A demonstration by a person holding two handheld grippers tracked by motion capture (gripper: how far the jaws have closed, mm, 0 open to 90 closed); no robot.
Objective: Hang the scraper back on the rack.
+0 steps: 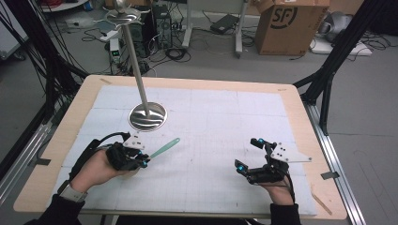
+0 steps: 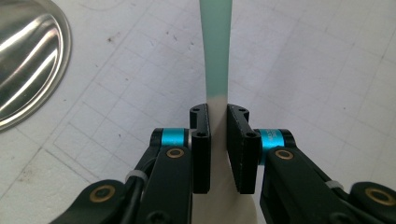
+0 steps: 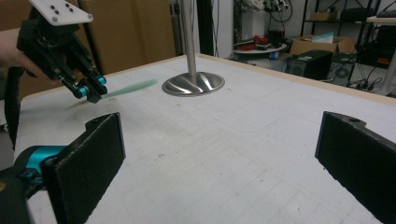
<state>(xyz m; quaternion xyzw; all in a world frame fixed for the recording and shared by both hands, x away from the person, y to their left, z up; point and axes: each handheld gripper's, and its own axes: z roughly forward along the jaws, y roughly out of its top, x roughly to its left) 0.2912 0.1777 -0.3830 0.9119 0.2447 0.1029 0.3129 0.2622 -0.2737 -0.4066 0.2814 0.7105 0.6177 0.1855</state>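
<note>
On the table's near left, the left tool [image 1: 141, 160] clamps a green spatula [image 1: 165, 148].

Nearest the person, both hands rest over the white gridded mat [image 1: 211, 140]: the left tool has its two black jaws pressed against the pale handle end of the spatula, whose green blade sticks out ahead of the jaws toward the table's middle, above the mat. In the left gripper view the handle [image 2: 217, 70] runs straight up from between the closed pads. Well apart on the near right, the right tool [image 1: 248, 159] is low over the mat with its jaws spread wide and nothing between them. Farther back, just beyond the spatula's tip, stands a shiny round metal base [image 1: 148, 117] with a slim pole [image 1: 136, 61] rising from it; a cardboard box [image 1: 291, 26] sits on the floor behind the table.
</note>
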